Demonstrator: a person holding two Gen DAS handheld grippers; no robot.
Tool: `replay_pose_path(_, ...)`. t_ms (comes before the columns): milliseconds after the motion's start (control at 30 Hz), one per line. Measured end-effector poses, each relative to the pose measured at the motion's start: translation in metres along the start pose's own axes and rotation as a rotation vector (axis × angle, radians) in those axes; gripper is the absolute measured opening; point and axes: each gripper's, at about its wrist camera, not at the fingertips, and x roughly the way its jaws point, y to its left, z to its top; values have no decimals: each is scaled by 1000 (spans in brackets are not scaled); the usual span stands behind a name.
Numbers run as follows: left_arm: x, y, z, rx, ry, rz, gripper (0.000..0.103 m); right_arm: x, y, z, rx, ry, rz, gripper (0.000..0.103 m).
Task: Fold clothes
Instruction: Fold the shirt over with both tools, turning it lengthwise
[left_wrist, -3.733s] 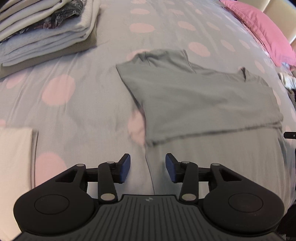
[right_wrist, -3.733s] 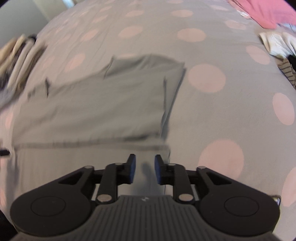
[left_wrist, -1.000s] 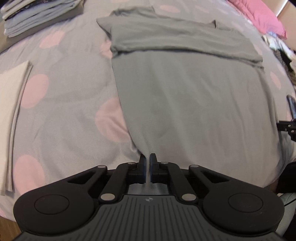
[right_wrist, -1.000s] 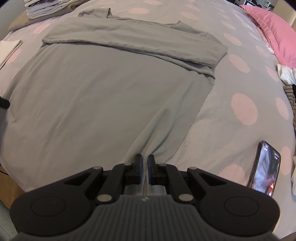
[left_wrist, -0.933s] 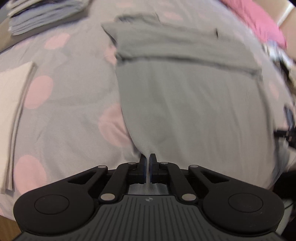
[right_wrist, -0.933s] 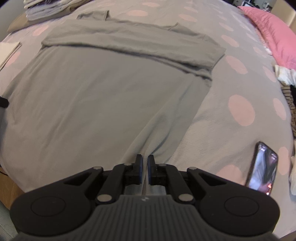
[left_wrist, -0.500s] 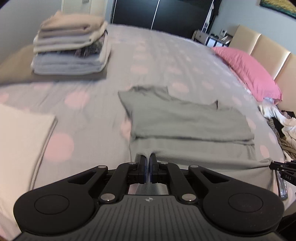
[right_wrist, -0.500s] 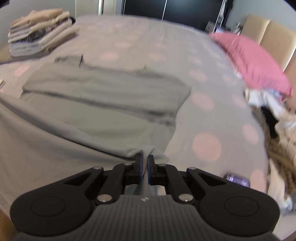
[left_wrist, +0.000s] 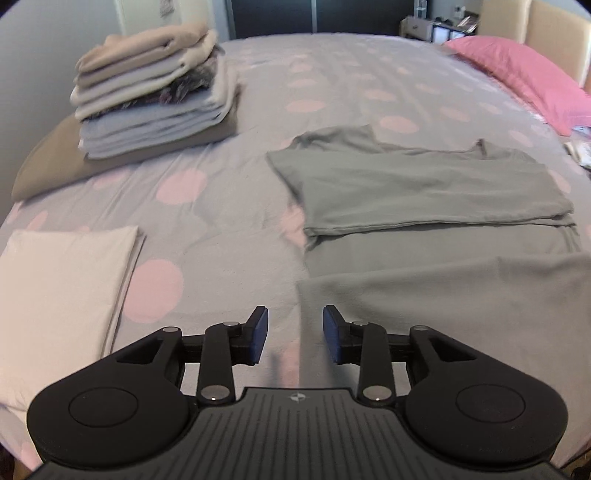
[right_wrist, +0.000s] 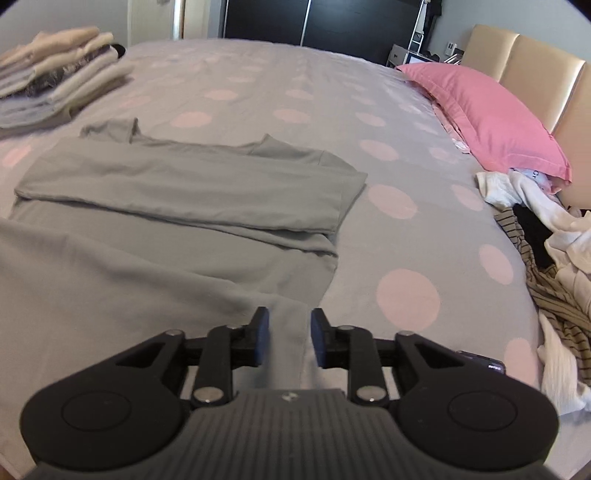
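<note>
A grey shirt (left_wrist: 424, 192) lies partly folded on the dotted bedspread, its far part doubled over and its near hem (left_wrist: 443, 280) laid forward over the body. In the left wrist view my left gripper (left_wrist: 295, 334) hovers at the hem's left corner, jaws opening, pads off the cloth. The same grey shirt (right_wrist: 184, 192) fills the left of the right wrist view. My right gripper (right_wrist: 286, 338) stands over the hem's right corner (right_wrist: 291, 325), jaws opening, fabric lying between the pads without being pinched.
A stack of folded clothes (left_wrist: 147, 99) sits at the far left, and a folded white cloth (left_wrist: 59, 291) at the near left. A pink pillow (right_wrist: 487, 122), a pile of unfolded laundry (right_wrist: 546, 273) and a phone (right_wrist: 484, 360) lie to the right.
Both grippers were shut on the shirt's near hem corners and carried them forward over the body; now both have opened and the hem lies on the shirt.
</note>
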Motion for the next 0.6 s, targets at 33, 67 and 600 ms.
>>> replay_pose_path(33,-3,-5,-2,33,-11,-11,31,-2,3,-2,-19,0,19,30)
replay_pose_path(67,-7,-10,-5,68,-18,-24,30,-4,9,-4,-49,1,37,31)
replay_pose_path(600,-36,-113,-107,885,98,-287,42,-61,106,-87,-874,19,411,42)
